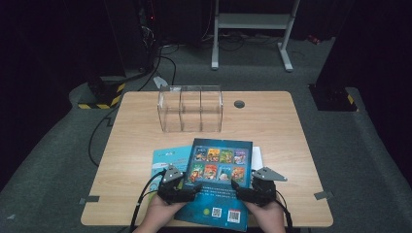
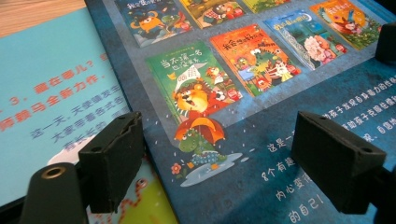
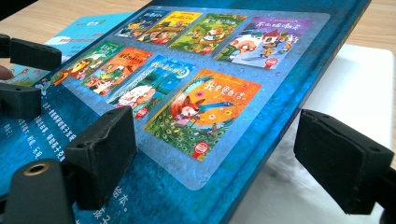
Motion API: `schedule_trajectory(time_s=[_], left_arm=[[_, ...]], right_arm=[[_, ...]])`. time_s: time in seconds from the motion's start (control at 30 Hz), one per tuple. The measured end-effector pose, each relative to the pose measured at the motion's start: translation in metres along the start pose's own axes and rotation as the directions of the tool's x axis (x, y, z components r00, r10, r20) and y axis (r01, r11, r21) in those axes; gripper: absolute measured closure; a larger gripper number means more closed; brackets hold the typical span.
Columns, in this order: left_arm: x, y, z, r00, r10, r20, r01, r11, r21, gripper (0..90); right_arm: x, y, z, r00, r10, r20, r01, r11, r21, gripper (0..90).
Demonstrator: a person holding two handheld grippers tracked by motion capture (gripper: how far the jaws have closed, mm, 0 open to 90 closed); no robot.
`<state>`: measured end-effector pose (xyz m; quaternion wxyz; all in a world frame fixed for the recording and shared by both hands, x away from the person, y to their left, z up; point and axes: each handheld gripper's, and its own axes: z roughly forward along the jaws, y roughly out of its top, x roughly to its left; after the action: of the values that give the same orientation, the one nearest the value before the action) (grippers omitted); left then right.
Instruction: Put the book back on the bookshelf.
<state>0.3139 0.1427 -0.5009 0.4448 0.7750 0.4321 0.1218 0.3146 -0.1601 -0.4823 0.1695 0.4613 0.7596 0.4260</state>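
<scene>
Both hand-held grippers, jaws apart, flank dark blue book (image 1: 219,182) on table (image 1: 272,126)

A clear three-compartment organiser (image 1: 190,115) is placed upright toward the far side of the bench (image 1: 272,126). A white frame stand (image 1: 252,22) and black cables (image 1: 165,60) are seen on the floor beyond.

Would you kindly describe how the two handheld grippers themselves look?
Both are black. The left gripper and right gripper each carry two blocky black jaws, a grey three-cornered plate on top and a trailing black cable. The left gripper view shows a brass-coloured eyelet.
</scene>
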Motion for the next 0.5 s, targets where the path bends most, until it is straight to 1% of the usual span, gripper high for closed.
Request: schedule_trajectory(time_s=[0.07,0.17,0.27,0.33,0.4,0.5], left_arm=[[-0.0031,0.0021,0.0023,1.0000,0.004,0.000,-0.004,1.0000,0.001,17.8],[-0.0058,0.0043,0.0050,1.0000,0.008,0.005,-0.008,1.0000,0.000,17.8],[-0.0072,0.0060,0.0081,1.0000,0.003,0.008,-0.003,0.9999,-0.011,18.4],[-0.0070,0.0068,0.0090,0.9999,0.004,0.010,-0.004,0.9999,-0.012,19.4],[-0.0069,0.0076,0.0099,0.9999,0.004,0.013,-0.004,0.9999,-0.012,19.4],[-0.0064,0.0081,0.0101,0.9998,0.005,0.017,-0.005,0.9999,-0.009,19.3]], right_arm=[[-0.0015,-0.0003,-0.0012,1.0000,-0.003,0.001,0.003,1.000,0.000,12.9],[-0.0046,-0.0013,-0.0037,0.9999,0.006,0.009,-0.006,1.000,-0.003,12.2],[-0.0070,-0.0015,-0.0031,0.9996,0.028,-0.008,-0.028,1.000,0.007,10.9],[-0.0078,-0.0014,-0.0025,0.9995,0.031,-0.009,-0.031,0.999,0.008,10.4],[-0.0091,-0.0018,-0.0021,0.9987,0.046,-0.019,-0.046,0.999,0.011,10.3],[-0.0090,-0.0019,-0.0022,0.9987,0.047,-0.020,-0.047,0.999,0.012,10.4]])
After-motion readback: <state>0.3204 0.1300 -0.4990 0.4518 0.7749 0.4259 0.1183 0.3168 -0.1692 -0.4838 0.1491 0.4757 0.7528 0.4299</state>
